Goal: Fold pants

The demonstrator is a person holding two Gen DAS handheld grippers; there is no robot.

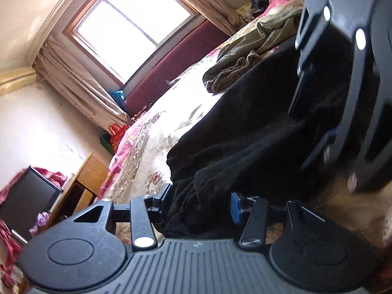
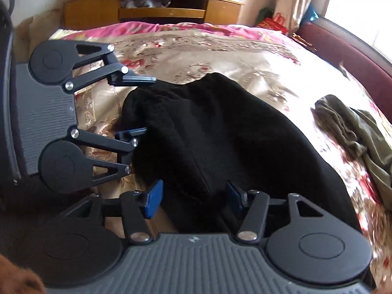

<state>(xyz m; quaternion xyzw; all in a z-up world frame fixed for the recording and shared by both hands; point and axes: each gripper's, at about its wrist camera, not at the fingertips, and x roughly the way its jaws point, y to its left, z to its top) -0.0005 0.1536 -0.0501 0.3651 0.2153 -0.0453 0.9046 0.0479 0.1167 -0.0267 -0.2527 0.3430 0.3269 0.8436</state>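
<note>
Black fleece pants [image 2: 220,132] lie bunched on the floral bedspread [image 2: 245,56]; they also fill the middle of the left wrist view [image 1: 245,147]. My left gripper [image 1: 201,203] is open with a fold of the black fabric between its fingers; it also shows at the left of the right wrist view [image 2: 144,105], open around the pants' edge. My right gripper [image 2: 193,196] is open with the pants' near edge between its blue pads [image 2: 154,198]. It appears large at the right of the left wrist view [image 1: 318,98].
An olive garment [image 2: 355,127] lies crumpled on the bed to the right, also shown in the left wrist view [image 1: 235,71]. A wooden desk [image 2: 156,7] stands past the bed's far end. A window with curtains [image 1: 132,27] and a maroon ledge [image 2: 355,49] run along the bed's side.
</note>
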